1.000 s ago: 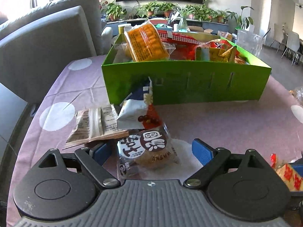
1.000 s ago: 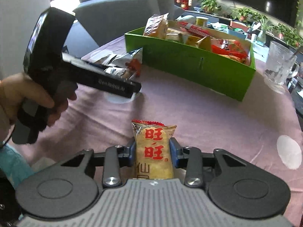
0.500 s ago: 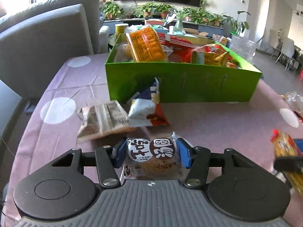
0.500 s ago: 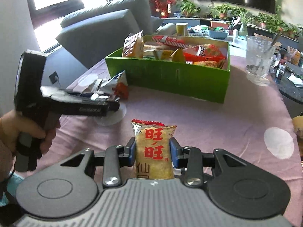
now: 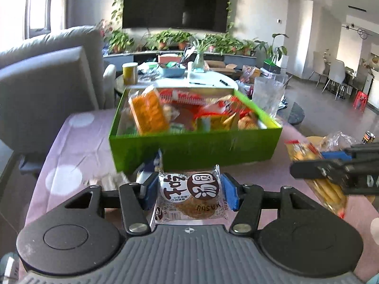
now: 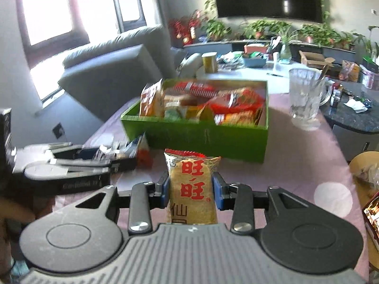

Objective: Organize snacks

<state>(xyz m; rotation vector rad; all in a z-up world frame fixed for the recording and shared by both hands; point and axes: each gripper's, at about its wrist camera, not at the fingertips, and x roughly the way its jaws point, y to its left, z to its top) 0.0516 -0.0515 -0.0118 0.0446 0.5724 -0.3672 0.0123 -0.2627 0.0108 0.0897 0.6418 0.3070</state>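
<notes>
We hold a round cake packet (image 5: pixel 190 195) in the left gripper (image 5: pixel 189 195), a rice cracker pack (image 6: pixel 191 187) in the right gripper (image 6: pixel 191 189). The green box (image 5: pixel 194 146) looks crowded, though blurred; dropped packs may slide off the heap.

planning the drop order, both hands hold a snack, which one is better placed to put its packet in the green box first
Probably left. The left gripper holds the round cake packet squarely before the green box. The right gripper, clamping the rice cracker packet, faces the box's fuller right end.
</notes>
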